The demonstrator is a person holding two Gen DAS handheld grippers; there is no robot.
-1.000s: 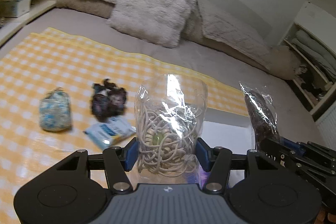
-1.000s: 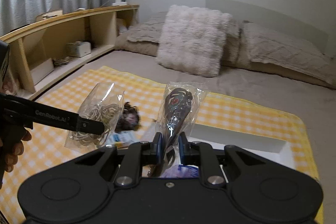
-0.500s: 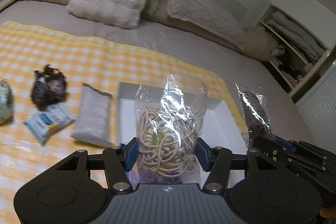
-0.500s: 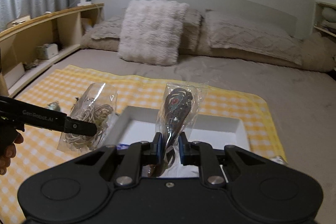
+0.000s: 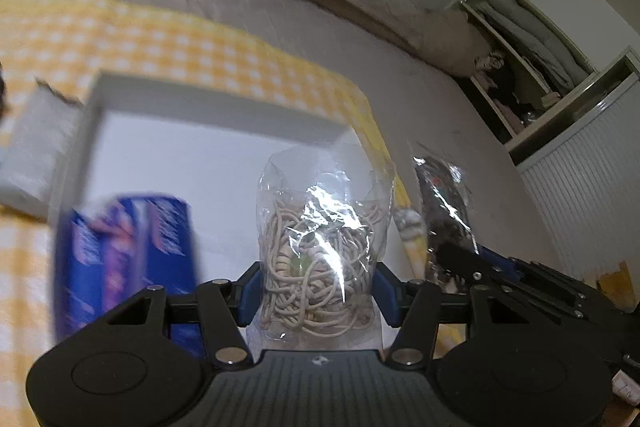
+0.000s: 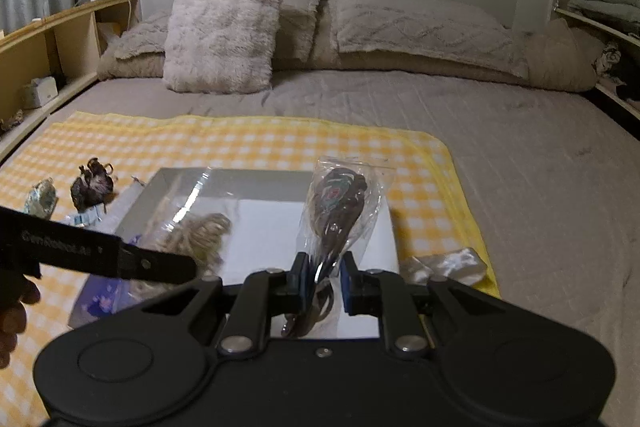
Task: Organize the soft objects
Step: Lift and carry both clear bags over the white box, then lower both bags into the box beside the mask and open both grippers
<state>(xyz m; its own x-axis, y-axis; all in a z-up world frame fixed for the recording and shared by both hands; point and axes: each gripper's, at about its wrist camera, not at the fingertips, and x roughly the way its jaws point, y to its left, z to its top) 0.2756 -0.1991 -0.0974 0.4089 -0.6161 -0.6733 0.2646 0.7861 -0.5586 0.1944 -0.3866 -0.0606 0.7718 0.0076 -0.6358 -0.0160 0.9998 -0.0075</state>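
My left gripper [image 5: 318, 293] is shut on a clear bag of beige cords [image 5: 320, 251], held upright over the white box [image 5: 216, 99]. In the right wrist view that same bag of beige cords [image 6: 200, 231] hangs over the box's left part. My right gripper [image 6: 323, 277] is shut on a clear bag of dark cords [image 6: 338, 207], above the white box [image 6: 256, 179] near its right side. A blue packet [image 5: 128, 259] lies in the box's near left corner. On the yellow checked cloth [image 6: 248, 143] left of the box lie a dark bundle [image 6: 91, 187] and a pale patterned pouch [image 6: 40, 197].
A grey padded envelope [image 5: 36, 155] rests against the box's left wall. A shiny silver wrapper [image 6: 444, 265] lies by the box's right near corner. Pillows [image 6: 224, 31] line the bed's head. Wooden shelves [image 6: 52, 39] stand left, an open cupboard [image 5: 532, 55] right.
Both grippers have swung to the right and downward with their bags, from above the loose items on the cloth to above the white box. The blue packet has come into the left wrist view.
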